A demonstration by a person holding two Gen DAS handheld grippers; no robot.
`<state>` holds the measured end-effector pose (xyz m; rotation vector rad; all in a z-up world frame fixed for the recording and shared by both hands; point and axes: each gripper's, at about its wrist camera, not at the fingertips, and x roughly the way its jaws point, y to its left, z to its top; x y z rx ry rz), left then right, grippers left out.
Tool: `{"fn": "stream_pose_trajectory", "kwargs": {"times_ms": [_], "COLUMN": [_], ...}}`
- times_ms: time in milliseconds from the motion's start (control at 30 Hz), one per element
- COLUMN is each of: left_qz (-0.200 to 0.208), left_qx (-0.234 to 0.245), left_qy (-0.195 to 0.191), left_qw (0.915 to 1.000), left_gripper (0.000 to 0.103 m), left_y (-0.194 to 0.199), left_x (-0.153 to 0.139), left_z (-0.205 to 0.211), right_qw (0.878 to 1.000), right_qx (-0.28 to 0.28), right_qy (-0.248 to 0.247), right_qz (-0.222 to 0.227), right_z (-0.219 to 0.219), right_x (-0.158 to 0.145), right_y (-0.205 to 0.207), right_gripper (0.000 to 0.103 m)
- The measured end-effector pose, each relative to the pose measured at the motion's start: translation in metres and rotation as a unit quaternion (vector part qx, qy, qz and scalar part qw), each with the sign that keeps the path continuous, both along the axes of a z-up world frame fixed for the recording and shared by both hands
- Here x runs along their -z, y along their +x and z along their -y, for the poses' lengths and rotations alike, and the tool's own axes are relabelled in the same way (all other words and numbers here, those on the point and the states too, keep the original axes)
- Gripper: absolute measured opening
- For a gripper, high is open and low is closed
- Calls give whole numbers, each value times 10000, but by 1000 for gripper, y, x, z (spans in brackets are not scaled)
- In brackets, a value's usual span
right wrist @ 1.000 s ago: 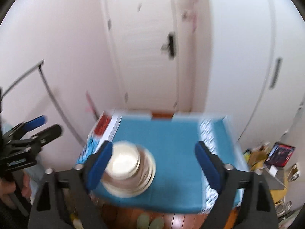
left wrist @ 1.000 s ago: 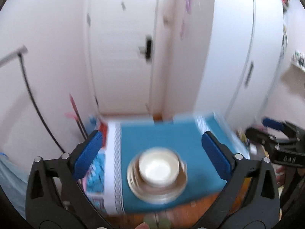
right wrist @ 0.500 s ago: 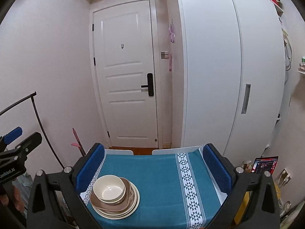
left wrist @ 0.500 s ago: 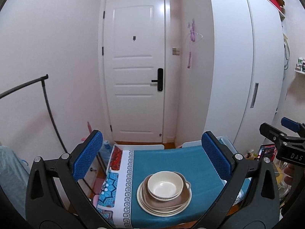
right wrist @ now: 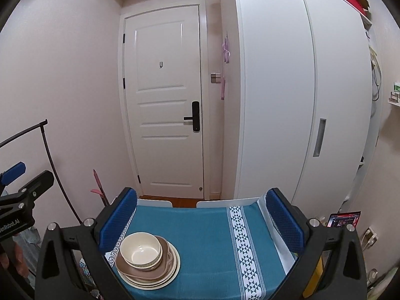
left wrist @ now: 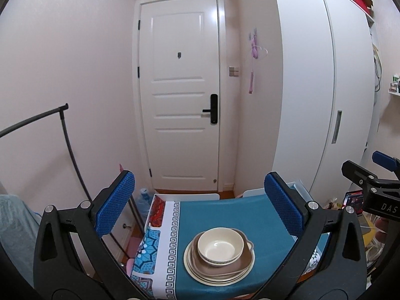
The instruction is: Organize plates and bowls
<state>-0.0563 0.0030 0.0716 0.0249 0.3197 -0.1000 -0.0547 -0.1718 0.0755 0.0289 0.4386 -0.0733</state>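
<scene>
A cream bowl sits on top of a brown dish, which rests on a stack of cream plates on a small table with a teal cloth. The same bowl, brown dish and plates show in the right wrist view at the lower left of the teal cloth. My left gripper is open and empty, held above and short of the stack. My right gripper is open and empty, to the right of the stack.
A white door stands behind the table and a tall white wardrobe is on the right. A black curved rack stands at the left. Clutter and a screen lie on the floor at the right.
Both cameras have tilted up and steadied from a blurred downward look at the stack. Both grippers stay open and the dishes have not moved.
</scene>
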Motion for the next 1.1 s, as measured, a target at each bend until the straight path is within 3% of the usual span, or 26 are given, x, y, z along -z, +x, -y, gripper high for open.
{"fn": "stream_pose_trajectory", "kwargs": {"times_ms": [1100], "left_qz": [-8], "left_qx": [-103], "left_qy": [95], "left_qw": [9999], "left_gripper": [103], "left_y": [7], "left_x": [2], "left_z": [-5], "right_qw": [9999], "right_qx": [19], "right_qy": [-87], "right_qz": [-90], "right_z": [1], "right_x": [-2], "right_y": [7], "right_gripper": [103]}}
